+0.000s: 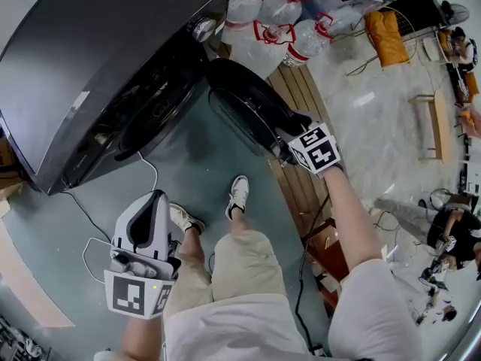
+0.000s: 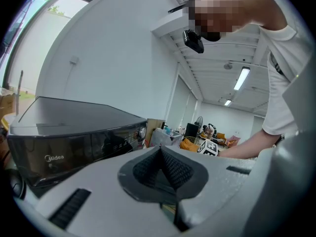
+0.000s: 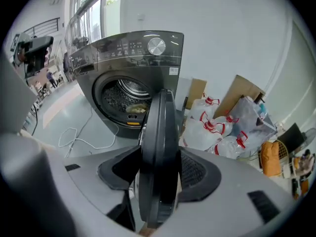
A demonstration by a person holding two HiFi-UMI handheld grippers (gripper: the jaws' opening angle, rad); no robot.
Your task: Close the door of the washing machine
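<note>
The dark grey washing machine (image 1: 83, 59) stands at the upper left of the head view, its round door (image 1: 240, 104) swung wide open toward me. My right gripper (image 1: 279, 135) is shut on the door's outer edge. In the right gripper view the door (image 3: 160, 127) stands edge-on between the pads of my right gripper (image 3: 158, 169), with the open drum (image 3: 123, 98) behind it. My left gripper (image 1: 152, 200) hangs shut and empty low at the left, away from the machine. From the left gripper (image 2: 160, 154) view the machine's front panel (image 2: 74, 132) shows ahead.
Several large water bottles (image 1: 270, 21) with red handles sit just right of the machine, on wooden planks (image 1: 301, 104). A white cable (image 1: 146, 168) trails over the floor in front. My feet (image 1: 238, 195) stand below the door. Cardboard (image 3: 247, 95) leans on the wall.
</note>
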